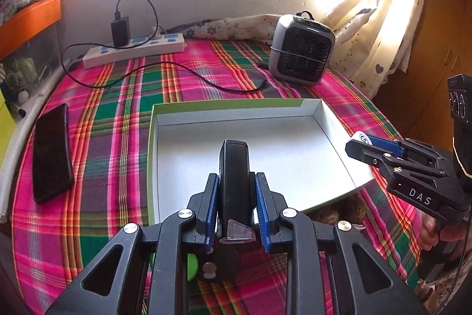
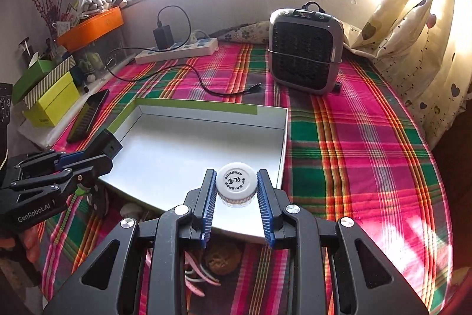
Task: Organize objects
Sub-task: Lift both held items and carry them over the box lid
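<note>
In the left wrist view my left gripper (image 1: 235,177) is shut on a black oblong device (image 1: 233,155), held upright between the blue pads above the near part of a shallow white box with a green rim (image 1: 224,107). The right gripper (image 1: 354,144) comes in from the right at the box's edge. In the right wrist view my right gripper (image 2: 236,174) is shut on a small jar with a white printed cap (image 2: 236,182), above the box's near right corner (image 2: 283,138). The left gripper (image 2: 107,151) with the black device (image 2: 106,141) shows at the left.
The box lies on a pink and green plaid cloth (image 2: 368,152). A black phone (image 1: 51,152) lies left of it. Behind it stand a power strip with a charger (image 1: 132,49), a trailing cable (image 1: 206,78) and a grey heater (image 1: 301,49). Green boxes (image 2: 50,99) stand far left.
</note>
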`<state>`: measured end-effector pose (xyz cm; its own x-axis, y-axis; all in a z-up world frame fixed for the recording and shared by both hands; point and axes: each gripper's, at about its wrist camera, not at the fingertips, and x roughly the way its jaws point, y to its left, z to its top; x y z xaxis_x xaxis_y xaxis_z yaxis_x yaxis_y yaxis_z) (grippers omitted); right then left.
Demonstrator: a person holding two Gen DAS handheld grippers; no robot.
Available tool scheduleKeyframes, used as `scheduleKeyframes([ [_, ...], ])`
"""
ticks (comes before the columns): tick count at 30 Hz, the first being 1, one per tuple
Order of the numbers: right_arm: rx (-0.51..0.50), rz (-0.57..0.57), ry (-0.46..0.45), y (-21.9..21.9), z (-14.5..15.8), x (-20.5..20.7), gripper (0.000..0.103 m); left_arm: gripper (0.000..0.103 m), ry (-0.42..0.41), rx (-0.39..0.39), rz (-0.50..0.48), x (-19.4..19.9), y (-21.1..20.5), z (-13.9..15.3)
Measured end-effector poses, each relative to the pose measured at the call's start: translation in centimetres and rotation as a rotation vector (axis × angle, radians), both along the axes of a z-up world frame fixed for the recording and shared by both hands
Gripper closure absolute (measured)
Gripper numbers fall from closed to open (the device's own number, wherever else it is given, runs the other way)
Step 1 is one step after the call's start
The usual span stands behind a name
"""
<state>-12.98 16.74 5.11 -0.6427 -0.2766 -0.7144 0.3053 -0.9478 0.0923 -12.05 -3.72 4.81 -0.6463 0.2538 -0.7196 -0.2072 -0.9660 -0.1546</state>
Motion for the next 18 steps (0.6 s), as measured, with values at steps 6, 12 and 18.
scheduleKeyframes([
  [6,0.002,-0.001,-0.023,-0.6,-0.9,-2.8,0.074,0.081,-0.017,-0.016,0.012,-3.0,-0.6,-1.0],
  [12,0.027,0.002,-0.048,-1.4,-2.1,-5.3,0.074,0.081,-0.034,-0.018,0.015,-4.9,-0.6,-1.7],
  [18,0.036,0.002,-0.071,-1.7,-3.0,-6.9,0.074,0.081,-0.047,-0.030,0.018,-6.4,-0.6,-2.2],
])
